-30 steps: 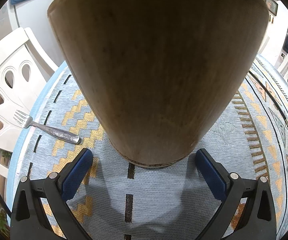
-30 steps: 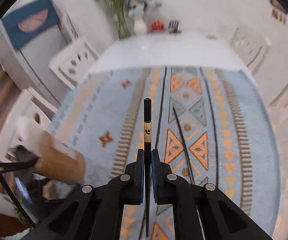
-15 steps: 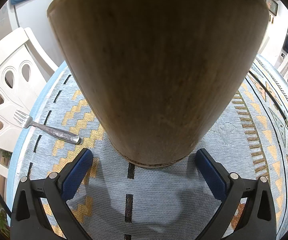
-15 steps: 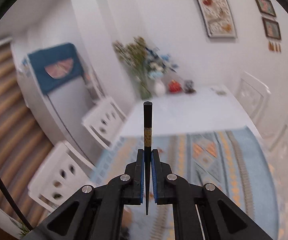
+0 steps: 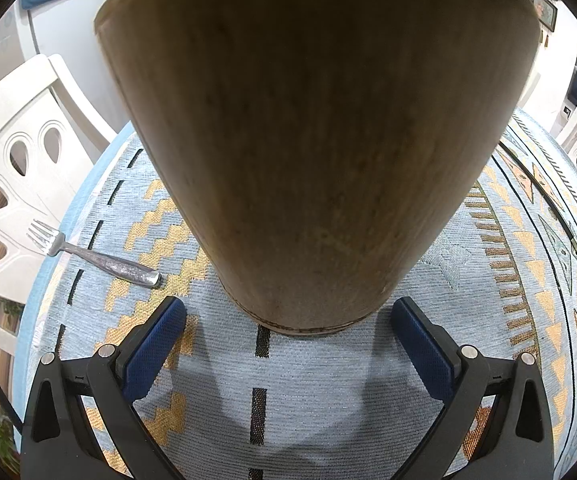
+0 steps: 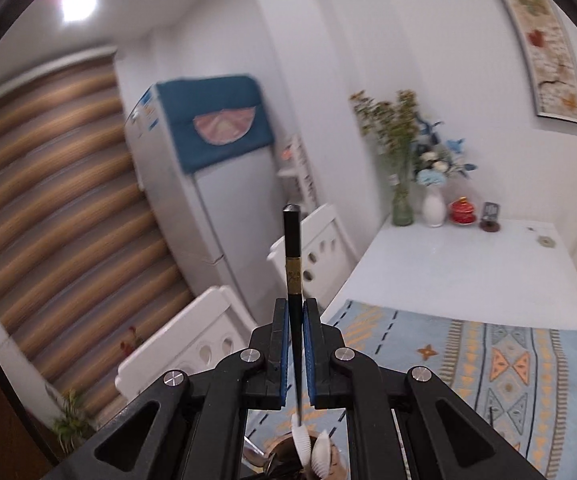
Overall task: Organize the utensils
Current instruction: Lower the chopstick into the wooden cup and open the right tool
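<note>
One fork (image 5: 88,254) is lying at the tablecloth's (image 5: 328,392) left edge; beside it the left gripper (image 5: 288,344) is gaping wide around the wooden utensil holder (image 5: 312,152) — pads apart from it. Right gripper (image 6: 296,354) is pinching a black chopstick (image 6: 293,264), tip pointing down over the holder's mouth.

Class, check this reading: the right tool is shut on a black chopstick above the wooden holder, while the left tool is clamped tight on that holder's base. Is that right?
One part is wrong. In the left wrist view the left tool is open, its blue pads apart from the wooden holder, not clamped on it. The right tool is indeed shut on the black chopstick.
</note>
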The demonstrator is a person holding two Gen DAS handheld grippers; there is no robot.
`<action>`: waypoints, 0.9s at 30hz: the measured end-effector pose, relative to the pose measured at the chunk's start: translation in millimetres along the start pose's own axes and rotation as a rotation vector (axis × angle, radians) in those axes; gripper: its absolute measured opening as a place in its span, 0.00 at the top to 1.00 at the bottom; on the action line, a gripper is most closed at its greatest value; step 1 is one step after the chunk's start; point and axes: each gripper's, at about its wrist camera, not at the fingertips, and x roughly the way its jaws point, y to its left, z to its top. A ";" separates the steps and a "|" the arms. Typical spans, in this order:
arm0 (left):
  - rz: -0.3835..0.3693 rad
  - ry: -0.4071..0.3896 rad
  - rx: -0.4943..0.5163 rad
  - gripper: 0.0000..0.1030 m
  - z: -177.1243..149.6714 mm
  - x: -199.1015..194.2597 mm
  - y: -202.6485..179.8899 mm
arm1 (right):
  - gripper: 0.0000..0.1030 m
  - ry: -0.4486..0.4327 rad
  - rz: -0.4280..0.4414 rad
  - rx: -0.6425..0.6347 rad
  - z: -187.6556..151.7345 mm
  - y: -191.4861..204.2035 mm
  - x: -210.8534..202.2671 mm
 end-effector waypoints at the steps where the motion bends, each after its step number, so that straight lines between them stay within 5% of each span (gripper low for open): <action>1: 0.000 0.000 0.000 0.00 0.2 0.0 0.3 | 0.94 0.016 0.003 -0.018 -1.7 2.3 5.9; 17: 0.000 0.000 0.000 0.00 0.2 0.0 -0.1 | 0.94 0.031 -0.020 -0.058 -12.0 -7.1 4.9; 27: 0.000 0.000 0.000 0.00 0.4 0.0 -0.1 | 0.94 0.129 -0.010 -0.059 -36.2 -4.7 28.0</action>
